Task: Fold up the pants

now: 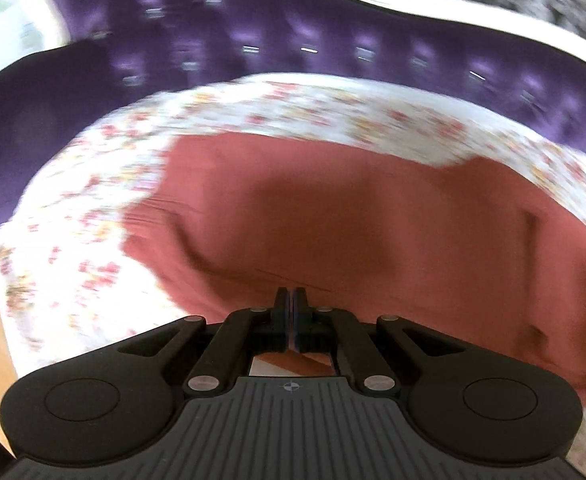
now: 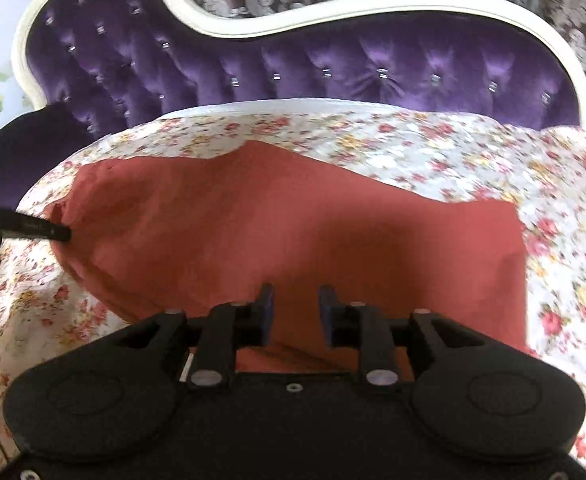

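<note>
The pants (image 2: 293, 232), a rust-red garment, lie spread on a floral sheet (image 2: 493, 152) that covers the seat of a purple tufted sofa (image 2: 333, 64). Their long axis runs side to side across both views, parallel to the sofa back.

At the left end, seen from the right wrist camera, the left hand-held gripper (image 2: 63, 234) reaches in from the frame edge, and its dark tip meets the bunched left end of the pants. In its own view the left hand-held gripper (image 1: 292, 294) has its jaws pressed together with a thin sliver of red showing between them, so it is judged to be pinching a fold of the pants, though the grip point sits low in a blurred picture and is hard to confirm.

Further right, the right hand-held gripper (image 2: 296, 294) hovers over the near edge of the pants with its jaws spread. Red cloth shows behind the gap, but the pads do not press on it. The pants stretch away ahead of it and to both sides, and their squared right edge lies to its right, nearer this hand than the other.

The near hem is hidden under both gripper bodies. Waistband and leg ends cannot be told apart. The left view is smeared by motion.
</note>
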A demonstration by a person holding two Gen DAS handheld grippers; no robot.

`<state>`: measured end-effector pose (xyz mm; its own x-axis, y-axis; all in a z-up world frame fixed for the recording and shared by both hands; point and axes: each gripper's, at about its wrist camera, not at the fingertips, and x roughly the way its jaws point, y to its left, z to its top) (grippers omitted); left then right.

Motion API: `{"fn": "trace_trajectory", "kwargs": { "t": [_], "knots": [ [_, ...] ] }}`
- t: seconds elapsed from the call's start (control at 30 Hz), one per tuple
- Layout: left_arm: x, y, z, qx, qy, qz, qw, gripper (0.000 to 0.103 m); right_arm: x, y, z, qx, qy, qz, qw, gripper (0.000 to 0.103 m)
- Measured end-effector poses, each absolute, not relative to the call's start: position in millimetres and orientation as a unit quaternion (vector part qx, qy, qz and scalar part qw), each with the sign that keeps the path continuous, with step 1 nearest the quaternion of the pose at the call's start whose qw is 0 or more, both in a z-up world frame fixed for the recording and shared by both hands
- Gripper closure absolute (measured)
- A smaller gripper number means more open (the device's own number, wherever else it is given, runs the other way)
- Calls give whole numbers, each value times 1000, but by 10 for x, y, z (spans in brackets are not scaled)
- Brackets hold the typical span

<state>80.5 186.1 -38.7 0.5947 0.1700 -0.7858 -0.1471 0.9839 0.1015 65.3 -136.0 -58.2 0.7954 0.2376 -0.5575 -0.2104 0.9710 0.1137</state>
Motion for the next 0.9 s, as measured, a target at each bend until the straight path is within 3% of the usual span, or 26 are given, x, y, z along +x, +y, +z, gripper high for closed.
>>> {"fn": "trace_trajectory", "kwargs": {
  "t": [0.3, 0.9],
  "knots": [
    [965, 2753, -393, -67, 425, 124, 894, 100, 721, -1085, -473, 10, 293, 147, 945, 66],
    [874, 3079, -516, -169, 396, 73, 900, 99, 891, -738, -425, -33, 299, 183, 936, 66]
  ]
}}
